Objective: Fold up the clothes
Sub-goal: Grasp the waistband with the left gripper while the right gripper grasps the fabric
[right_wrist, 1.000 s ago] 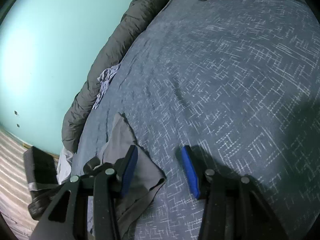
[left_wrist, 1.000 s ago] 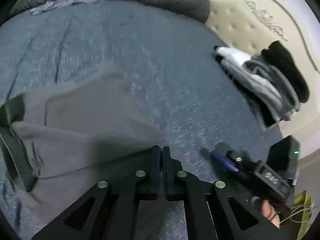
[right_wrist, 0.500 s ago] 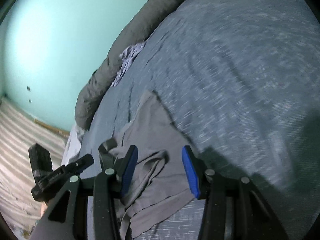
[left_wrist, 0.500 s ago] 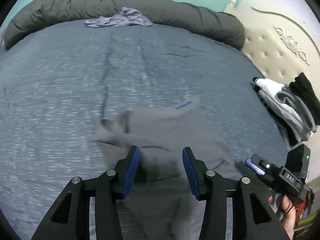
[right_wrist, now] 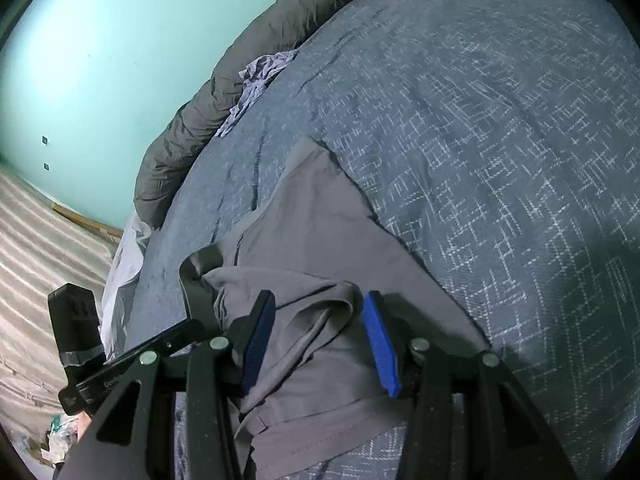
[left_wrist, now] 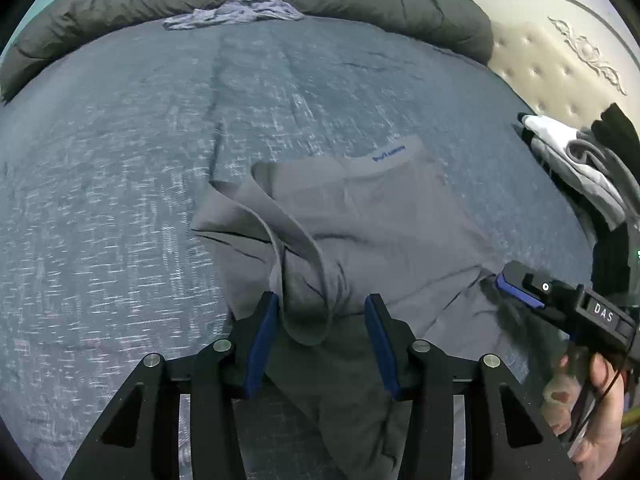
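Blue-padded fingers on the left gripper (left_wrist: 320, 340) and right gripper (right_wrist: 316, 340) stand parted, gripping nothing, above the grey garment (left_wrist: 380, 232). It lies rumpled at lower centre of the bed (left_wrist: 120, 200); folding looks barely begun. Folded stack (left_wrist: 576, 164) at right edge, 1 crumpled cloth (left_wrist: 236, 10) at top, teal wall behind.

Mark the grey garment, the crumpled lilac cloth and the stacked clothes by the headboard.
grey garment (left_wrist: 384, 232), left wrist view, flat middle panel.
lilac cloth (left_wrist: 236, 10), left wrist view, centre of the crumple.
stacked clothes (left_wrist: 576, 160), left wrist view, white-and-grey top piece.
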`<state>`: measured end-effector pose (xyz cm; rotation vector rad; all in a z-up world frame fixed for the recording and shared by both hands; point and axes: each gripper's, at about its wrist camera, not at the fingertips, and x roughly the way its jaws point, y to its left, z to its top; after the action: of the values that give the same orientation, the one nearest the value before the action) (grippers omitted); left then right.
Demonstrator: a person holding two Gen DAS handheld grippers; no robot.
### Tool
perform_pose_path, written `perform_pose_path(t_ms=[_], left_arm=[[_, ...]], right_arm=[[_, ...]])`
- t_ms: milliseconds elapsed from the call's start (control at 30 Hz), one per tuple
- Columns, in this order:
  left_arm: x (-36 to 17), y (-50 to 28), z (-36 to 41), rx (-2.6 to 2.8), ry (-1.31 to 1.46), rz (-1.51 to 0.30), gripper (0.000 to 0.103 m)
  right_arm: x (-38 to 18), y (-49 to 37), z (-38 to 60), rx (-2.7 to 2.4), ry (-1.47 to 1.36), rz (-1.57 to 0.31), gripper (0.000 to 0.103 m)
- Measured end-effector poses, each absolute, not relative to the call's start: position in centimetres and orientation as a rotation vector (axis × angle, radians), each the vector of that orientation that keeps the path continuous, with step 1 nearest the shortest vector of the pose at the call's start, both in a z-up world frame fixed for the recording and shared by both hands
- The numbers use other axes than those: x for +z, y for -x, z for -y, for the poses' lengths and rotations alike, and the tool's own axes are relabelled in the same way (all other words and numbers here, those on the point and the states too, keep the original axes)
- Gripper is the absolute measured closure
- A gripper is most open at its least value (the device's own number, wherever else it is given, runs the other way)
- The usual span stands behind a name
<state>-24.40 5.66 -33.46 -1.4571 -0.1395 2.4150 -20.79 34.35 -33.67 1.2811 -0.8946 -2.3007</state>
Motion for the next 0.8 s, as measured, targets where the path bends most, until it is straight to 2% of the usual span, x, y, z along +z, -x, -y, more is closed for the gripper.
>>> perform_pose_path(t_ms=[67, 100, 133, 200, 233, 267, 367, 800], left_arm=[[-33.6, 24.6, -5.6, 2.412, 1.455, 0.134, 0.074], [-33.6, 24.7, -5.6, 2.410, 1.456, 0.123, 0.087], [-33.6, 24.7, -5.5, 2.408, 1.454, 0.120, 0.093], [-33.4, 24.7, -5.4, 2.406, 1.443, 0.119, 0.096], [-33.3, 24.8, -5.3, 2.406, 1.438, 0.117, 0.100], [-33.2, 24.8, -5.2, 2.407, 1.431, 0.116, 0.100], [-32.5, 24.9, -4.8, 2.414, 1.408, 0.121, 0.100], [-27.4, 27.4, -3.6, 2.437, 1.322, 0.182, 0.100]], right_arm=[[-33.6, 21.0, -34.1, -2.306, -1.284, 0.871, 0.057], [-33.7, 21.0, -34.0, -2.307, -1.286, 0.862, 0.059], [-33.8, 21.1, -33.9, -2.308, -1.291, 0.856, 0.066], [-34.0, 21.1, -33.8, -2.312, -1.308, 0.842, 0.074], [-34.2, 21.1, -33.8, -2.312, -1.313, 0.839, 0.081], [-34.3, 21.1, -33.9, -2.310, -1.314, 0.840, 0.089], [-34.4, 21.1, -34.0, -2.313, -1.302, 0.842, 0.100], [-32.0, 18.8, -36.5, -2.329, -1.177, 0.874, 0.103]])
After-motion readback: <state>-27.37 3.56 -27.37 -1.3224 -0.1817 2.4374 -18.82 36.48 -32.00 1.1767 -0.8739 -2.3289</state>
